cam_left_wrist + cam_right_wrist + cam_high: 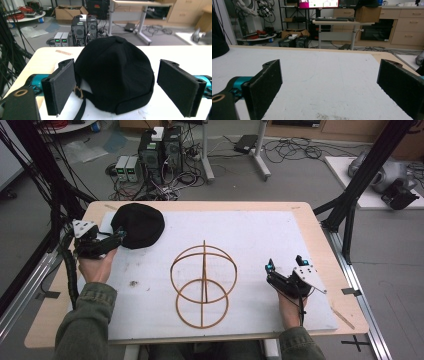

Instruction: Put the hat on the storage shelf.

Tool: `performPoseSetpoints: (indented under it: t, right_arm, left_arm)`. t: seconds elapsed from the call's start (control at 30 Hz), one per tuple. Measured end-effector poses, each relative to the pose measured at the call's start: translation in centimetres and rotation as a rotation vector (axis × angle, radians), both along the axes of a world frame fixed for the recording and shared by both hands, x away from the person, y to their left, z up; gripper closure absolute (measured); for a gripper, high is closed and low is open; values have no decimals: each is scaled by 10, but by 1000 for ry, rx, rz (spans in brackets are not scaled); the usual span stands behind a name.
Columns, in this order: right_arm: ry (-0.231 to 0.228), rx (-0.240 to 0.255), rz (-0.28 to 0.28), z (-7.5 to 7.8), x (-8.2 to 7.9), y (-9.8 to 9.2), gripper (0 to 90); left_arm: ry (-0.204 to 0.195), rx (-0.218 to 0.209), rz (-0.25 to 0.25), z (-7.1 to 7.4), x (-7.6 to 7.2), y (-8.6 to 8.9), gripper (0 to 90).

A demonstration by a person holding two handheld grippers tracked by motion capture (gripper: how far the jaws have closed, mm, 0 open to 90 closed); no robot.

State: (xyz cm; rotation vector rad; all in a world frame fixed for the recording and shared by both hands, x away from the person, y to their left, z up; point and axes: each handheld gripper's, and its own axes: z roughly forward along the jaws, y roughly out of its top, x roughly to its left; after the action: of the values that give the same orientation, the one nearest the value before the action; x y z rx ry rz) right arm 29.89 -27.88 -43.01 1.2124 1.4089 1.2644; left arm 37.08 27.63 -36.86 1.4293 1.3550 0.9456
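Olive sleeves point(82, 325), black teal-jointed tongs point(120, 236)

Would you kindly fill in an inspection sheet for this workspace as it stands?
Surface: white mat on a wooden table, with a small smudge.
Job's things: black cap at far left; wooden ring frame upright mid-mat.
Clutter: nothing seen.
Grippers: left gripper open, jaws either side of the cap; right gripper open over bare mat.
Cables: black bundle trailing from the left gripper.
Surroundings: computers, loose floor wiring, desks, cabinets.
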Motion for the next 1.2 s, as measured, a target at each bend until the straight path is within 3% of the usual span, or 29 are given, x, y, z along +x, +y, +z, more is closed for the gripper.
performPoseSetpoints:
  t: [0.07, 0.2, 0.43, 0.63, 0.7, 0.77, 1.0, 1.07, 1.2]
  right_arm:
    - [-1, 0, 3, 0, 0, 0, 52]
    - [-1, -1, 3, 0, 0, 0, 52]
    - [1, 0, 1, 0, 0, -2, 52]
    - [0, -1, -2, 0, 0, -4, 52]
    - [-2, 0, -5, 0, 1, -4, 52]
    - [0, 2, -2, 0, 1, -4, 52]
    - [-1, 1, -2, -1, 3, -5, 52]
    - [2, 2, 0, -1, 2, -5, 52]
    - [3, 1, 2, -1, 2, -5, 52]
  left_arm:
    - [13, 30, -16, 3, 13, -9, 155]
    - [38, 37, -30, -1, 30, -17, 154]
    - [56, 3, 5, -17, 48, -21, 154]
    - [96, 24, 28, -29, 59, -20, 154]
    - [97, 17, 28, -30, 60, -20, 155]
    - [93, -23, 19, -33, 64, -21, 155]
    - [91, -19, 30, -38, 71, -25, 165]
    - [104, -1, 35, -39, 77, -26, 165]
    - [115, -10, 32, -40, 84, -28, 165]
